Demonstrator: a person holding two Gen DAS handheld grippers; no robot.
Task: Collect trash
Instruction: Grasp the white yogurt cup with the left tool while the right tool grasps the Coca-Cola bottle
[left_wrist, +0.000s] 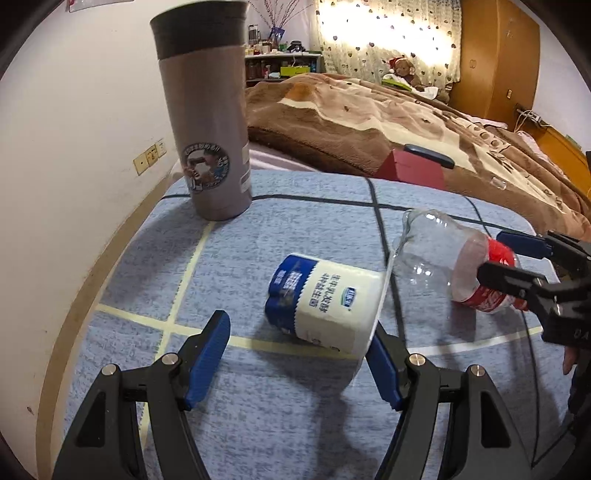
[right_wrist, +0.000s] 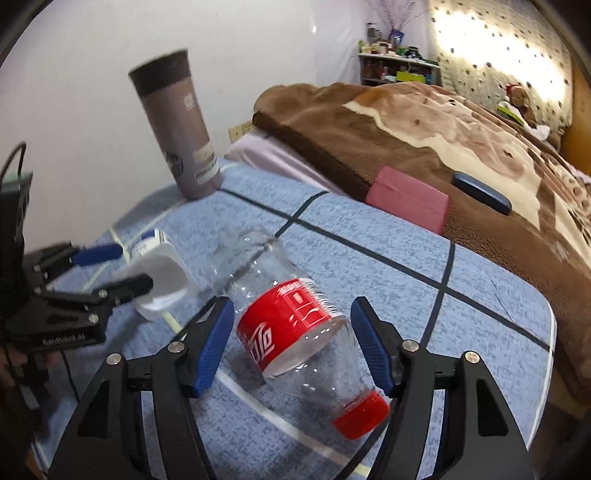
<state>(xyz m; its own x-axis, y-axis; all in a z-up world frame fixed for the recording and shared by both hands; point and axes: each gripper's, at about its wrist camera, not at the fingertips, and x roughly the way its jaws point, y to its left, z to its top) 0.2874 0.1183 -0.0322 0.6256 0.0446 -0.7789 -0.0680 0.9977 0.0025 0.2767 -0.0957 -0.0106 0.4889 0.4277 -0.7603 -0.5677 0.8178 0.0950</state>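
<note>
The jaws of the left gripper (left_wrist: 299, 354) stand wide in the left wrist view, their blue pads on either side of the white rim of a blue-and-white yogurt cup (left_wrist: 321, 299) lying on its side on the blue checked tablecloth (left_wrist: 258, 229); the left pad is clear of it, and whether the right pad touches the rim I cannot tell. To the right, a clear plastic cola bottle (left_wrist: 454, 262) with a red label lies between the fingers of the right gripper (left_wrist: 495, 251). A grey thermos (left_wrist: 210, 122) stands upright at the far corner.

In the right wrist view the right gripper's (right_wrist: 291, 343) jaws are spread wide around the bottle (right_wrist: 295, 325), its red cap (right_wrist: 364, 415) nearest the camera; neither pad presses on it. The left gripper (right_wrist: 129, 266) brackets the cup (right_wrist: 162, 273) at the left. Beyond the table a pink box (right_wrist: 410, 199) and a dark case (right_wrist: 480, 192) lie on a brown blanket (right_wrist: 369, 122).
</note>
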